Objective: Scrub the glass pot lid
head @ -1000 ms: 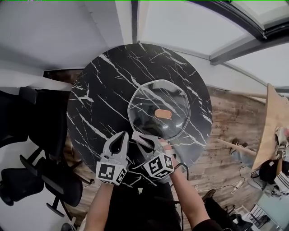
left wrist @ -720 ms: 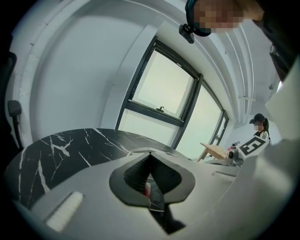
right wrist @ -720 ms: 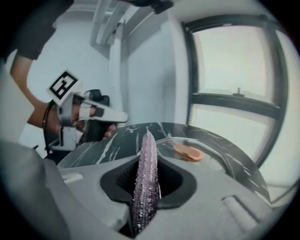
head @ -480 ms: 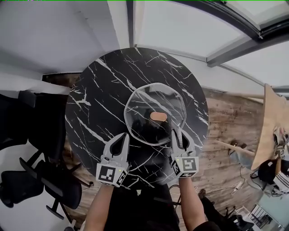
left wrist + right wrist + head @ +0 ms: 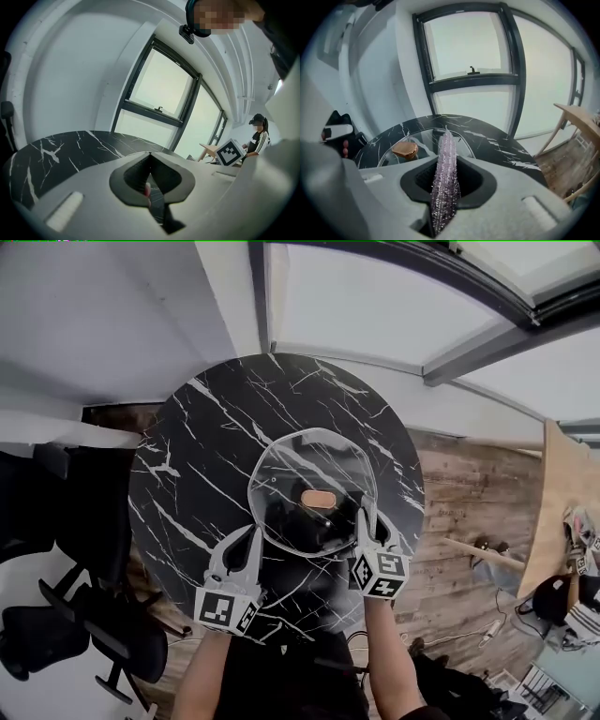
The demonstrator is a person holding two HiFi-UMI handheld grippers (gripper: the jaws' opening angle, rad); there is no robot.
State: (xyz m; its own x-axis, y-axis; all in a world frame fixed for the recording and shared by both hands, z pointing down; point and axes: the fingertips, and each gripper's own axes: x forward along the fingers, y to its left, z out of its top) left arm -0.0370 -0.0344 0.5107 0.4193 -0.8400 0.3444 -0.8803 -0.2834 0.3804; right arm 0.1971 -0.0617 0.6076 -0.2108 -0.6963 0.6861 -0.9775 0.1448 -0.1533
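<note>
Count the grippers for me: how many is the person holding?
2. The left gripper sits at the near-left of the lid; the right gripper, at its near-right, grips a glittery scrub pad. None seems hidden.

A round black marble table (image 5: 202,442) stands mid-frame on a wood-plank floor (image 5: 469,512). White wall (image 5: 94,315) upper left; dark-framed windows (image 5: 375,296), daylit, upper right. Black office chairs (image 5: 56,521) at left, a pale wooden table (image 5: 555,512) at right edge.

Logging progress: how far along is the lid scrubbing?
Done: the scrubber is clamped in the right tongs. In hand: those tongs sit at the near rim of the lid; the left tongs are closed beside it. To do: the scrubbing itself; the glass shows no suds or wipe marks.
</note>
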